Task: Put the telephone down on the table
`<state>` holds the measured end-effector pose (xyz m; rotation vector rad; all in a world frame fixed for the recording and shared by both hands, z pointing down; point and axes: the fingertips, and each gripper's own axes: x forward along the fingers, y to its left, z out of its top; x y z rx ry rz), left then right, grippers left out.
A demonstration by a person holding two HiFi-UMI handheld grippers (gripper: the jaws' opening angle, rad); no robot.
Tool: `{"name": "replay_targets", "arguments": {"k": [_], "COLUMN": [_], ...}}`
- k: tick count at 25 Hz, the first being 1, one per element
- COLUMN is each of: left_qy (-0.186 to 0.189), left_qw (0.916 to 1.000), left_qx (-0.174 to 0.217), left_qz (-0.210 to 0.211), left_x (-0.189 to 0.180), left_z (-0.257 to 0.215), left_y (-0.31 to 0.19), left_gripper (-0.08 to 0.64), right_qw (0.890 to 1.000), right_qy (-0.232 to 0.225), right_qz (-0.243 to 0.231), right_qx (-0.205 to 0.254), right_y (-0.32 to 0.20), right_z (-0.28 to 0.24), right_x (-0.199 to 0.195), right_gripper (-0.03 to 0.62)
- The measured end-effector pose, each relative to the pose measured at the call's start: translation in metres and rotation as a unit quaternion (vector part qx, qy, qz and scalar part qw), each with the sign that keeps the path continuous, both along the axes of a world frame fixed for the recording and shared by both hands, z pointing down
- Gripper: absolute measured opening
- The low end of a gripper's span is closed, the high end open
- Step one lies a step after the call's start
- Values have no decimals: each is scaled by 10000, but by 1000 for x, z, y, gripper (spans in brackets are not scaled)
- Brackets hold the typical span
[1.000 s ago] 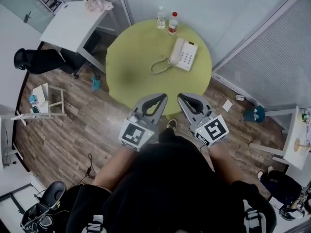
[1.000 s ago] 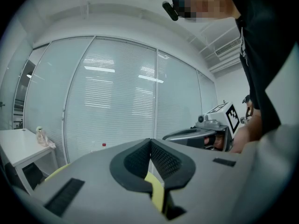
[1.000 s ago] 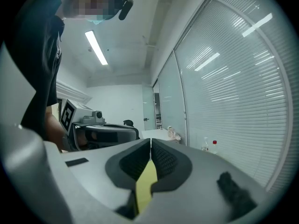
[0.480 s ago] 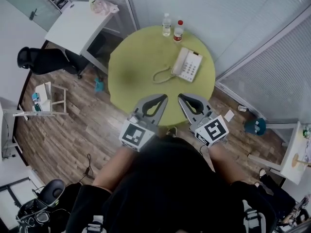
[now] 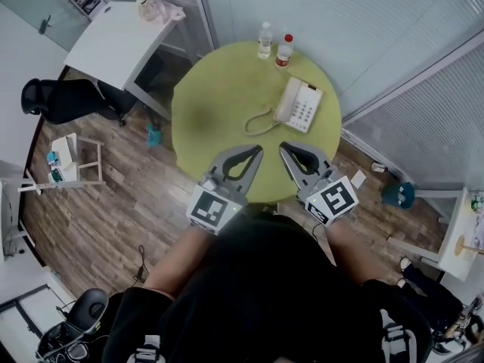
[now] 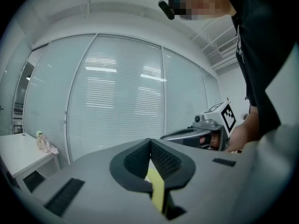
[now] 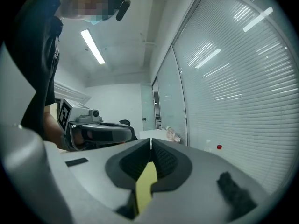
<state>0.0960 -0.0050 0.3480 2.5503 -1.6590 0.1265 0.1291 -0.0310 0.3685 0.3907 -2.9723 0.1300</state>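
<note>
My left gripper (image 5: pixel 258 150) and right gripper (image 5: pixel 283 147) both have the jaws pressed together on nothing, and the telephone (image 5: pixel 300 106) lies on the far right part of the green table (image 5: pixel 219 97), so I should spread the jaws before I reach it.

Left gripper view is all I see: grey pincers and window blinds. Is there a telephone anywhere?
Observer: Yes, the head view shows a white telephone on the round green table, ahead of the left gripper.
Operator: Is the other pincer holding anything?
Observer: No, the right gripper's jaws are shut with nothing between them.
Operator: Anything else on that table?
Observer: A clear bottle and a red-capped bottle stand at its far edge.
</note>
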Motion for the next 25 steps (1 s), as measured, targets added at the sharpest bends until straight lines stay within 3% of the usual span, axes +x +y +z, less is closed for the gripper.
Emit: {"name": "replay_targets", "arguments": {"k": [11,25], "left_qy": [195,359], "left_qw": [9957,9800], "left_qx": [-14,-125], "left_qz": [903,1952], "left_x": [-79,-148], "left_z": [3,9], "left_y": [-25,-38], "left_gripper": [14,13], "right_qw": [9961,9792], "right_qy": [244,417], "right_qz": [846,1981], "right_qx": [7,-160], "right_y": [-12,-10], "right_z": [-1,11], "right_x": [-73,-141], "right_gripper": [20,20]}}
